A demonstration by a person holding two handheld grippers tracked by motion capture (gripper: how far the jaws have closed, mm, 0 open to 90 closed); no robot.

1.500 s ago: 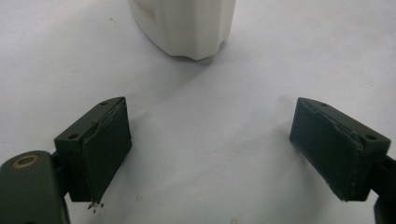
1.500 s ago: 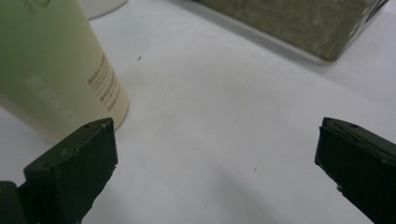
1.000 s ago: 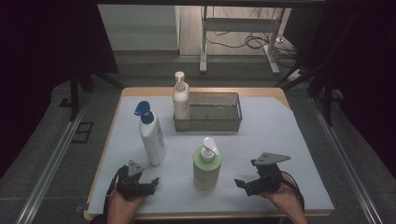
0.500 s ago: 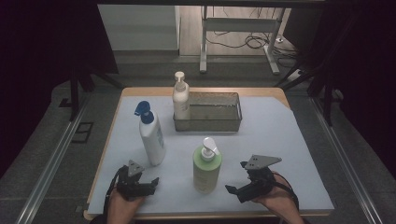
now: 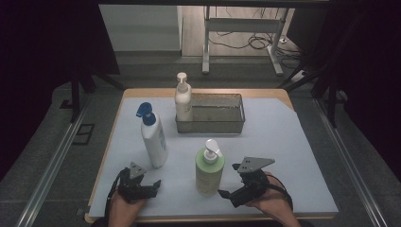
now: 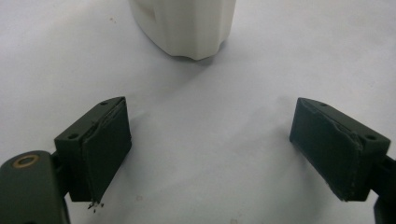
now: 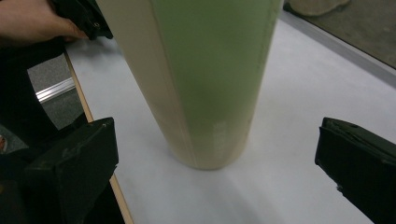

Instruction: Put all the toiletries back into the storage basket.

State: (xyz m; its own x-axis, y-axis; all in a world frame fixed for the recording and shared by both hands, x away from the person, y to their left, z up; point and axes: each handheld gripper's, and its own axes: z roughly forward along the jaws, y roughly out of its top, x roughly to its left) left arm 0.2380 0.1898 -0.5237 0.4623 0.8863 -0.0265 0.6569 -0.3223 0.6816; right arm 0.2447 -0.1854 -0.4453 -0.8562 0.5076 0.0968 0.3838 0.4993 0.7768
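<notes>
- Green and cream plastic makes up the pump bottle (image 5: 210,167) standing upright just below the centre of the high view, on the pale sheet (image 5: 283,142) that covers the wooden table (image 5: 203,92).
- The right gripper (image 5: 228,195) sits at the lower right of that view, held in the person's right hand (image 5: 272,203), with its jaws pointing left toward the base of the pump bottle and just beside it.
- In the right gripper view the pump bottle (image 7: 196,79) fills the upper middle of the frame, its base resting on the sheet between the two black jaws. The jaws are spread wide, one at the lower left and one at the lower right, and neither touches the bottle, so this claw is released.
- The left gripper (image 5: 150,185) lies at the lower left of the high view in the person's left hand (image 5: 124,210), low over the sheet.
- In the left gripper view its two jaws stand far apart at the lower left and lower right of the frame with bare sheet between them, so this claw is released too.
- A white bottle with a blue spray cap (image 5: 152,136) stands upright left of centre in the high view, just above the left gripper. Its rounded white base (image 6: 184,25) shows at the top of the left gripper view, apart from the jaws.
- A grey metal tray (image 5: 227,126) sits in the upper middle of the high view.
- A white pump bottle (image 5: 183,98) stands at the tray's left end; whether it is inside the tray is hard to tell.
</notes>
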